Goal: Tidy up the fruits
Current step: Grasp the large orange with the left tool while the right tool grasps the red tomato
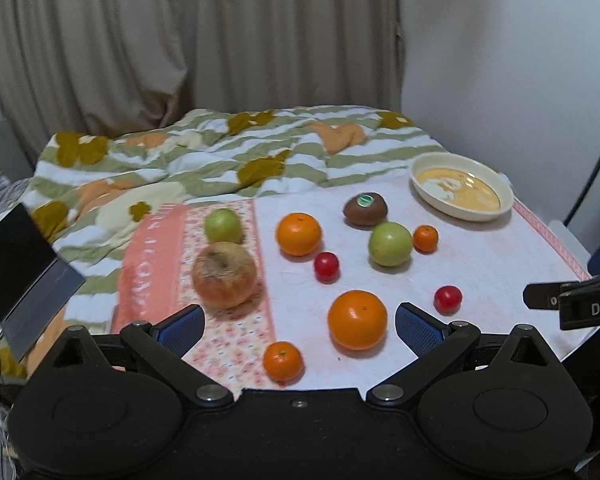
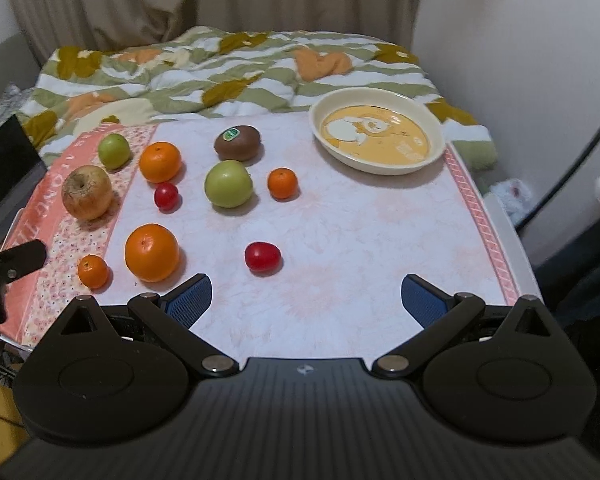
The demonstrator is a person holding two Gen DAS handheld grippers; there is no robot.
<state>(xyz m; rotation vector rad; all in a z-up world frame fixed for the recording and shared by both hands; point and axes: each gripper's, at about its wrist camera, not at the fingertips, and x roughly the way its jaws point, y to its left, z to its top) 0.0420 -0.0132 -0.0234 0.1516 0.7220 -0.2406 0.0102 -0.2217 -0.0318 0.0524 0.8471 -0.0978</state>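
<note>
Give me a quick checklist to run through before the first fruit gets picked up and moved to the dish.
1. Left gripper open and holding nothing: ok.
2. Right gripper open and holding nothing: ok.
3. Dish has no fruit in it yet, room to receive: ok.
4. Big orange sits near the left gripper's right finger, with no other fruit touching it: ok.
5. Red tomato is the nearest fruit ahead of the right gripper, free on all sides: ok.
6. Kiwi and green apple sit close together; whether they touch: cannot tell.
</note>
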